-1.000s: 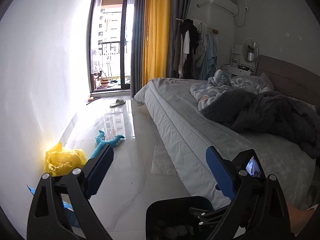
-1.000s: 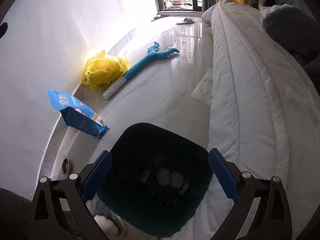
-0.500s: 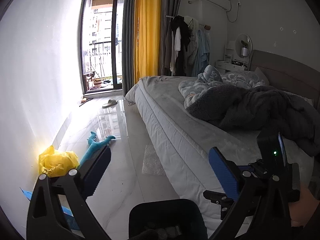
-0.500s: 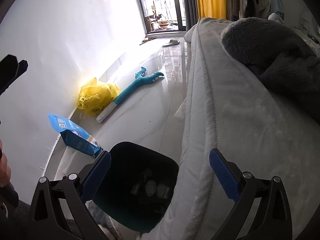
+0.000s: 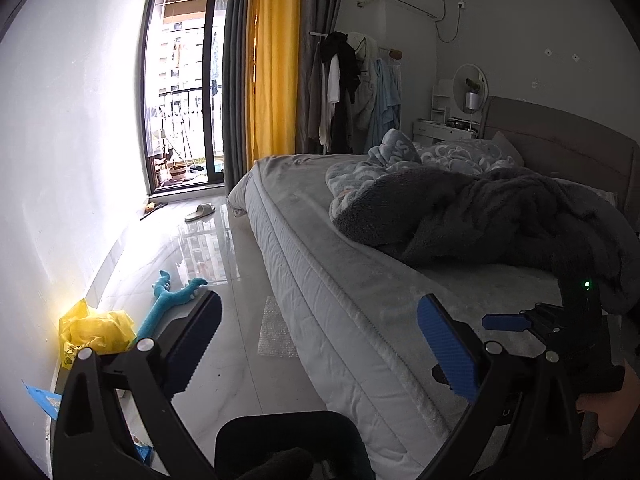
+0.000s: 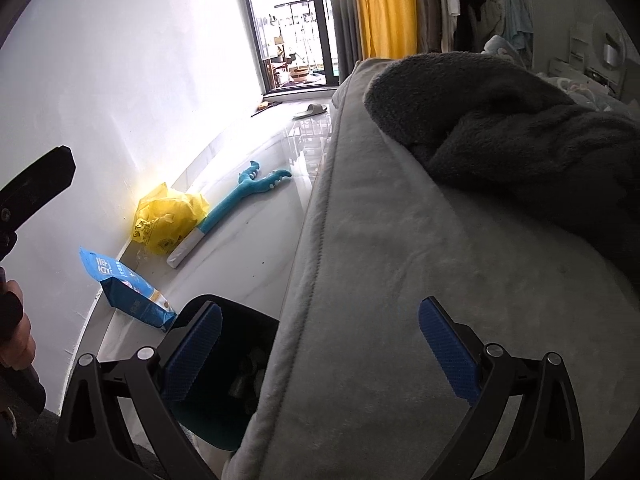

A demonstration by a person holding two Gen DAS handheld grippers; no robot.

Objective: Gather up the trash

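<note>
A black trash bin (image 5: pixel 288 436) stands on the floor against the bed's side, with crumpled scraps inside the bin (image 6: pixel 244 364). My left gripper (image 5: pixel 318 320) is open and empty, above the bin and pointing along the floor beside the bed. My right gripper (image 6: pixel 320 320) is open and empty over the mattress edge (image 6: pixel 360 280). On the floor by the wall lie a yellow plastic bag (image 6: pixel 168 220) and a blue packet (image 6: pixel 124 288). A clear bubble-wrap piece (image 5: pixel 276 332) lies next to the bed.
A teal long-handled toy (image 5: pixel 168 304) lies on the glossy tiles. A slipper (image 5: pixel 200 212) sits near the balcony door. A dark grey blanket (image 5: pixel 480 212) is heaped on the bed. Clothes hang on a rack (image 5: pixel 352 88) at the back.
Both views have shifted from over the bin toward the bed. The right gripper has risen over the mattress. The bin has slid to the lower edge of both views.
</note>
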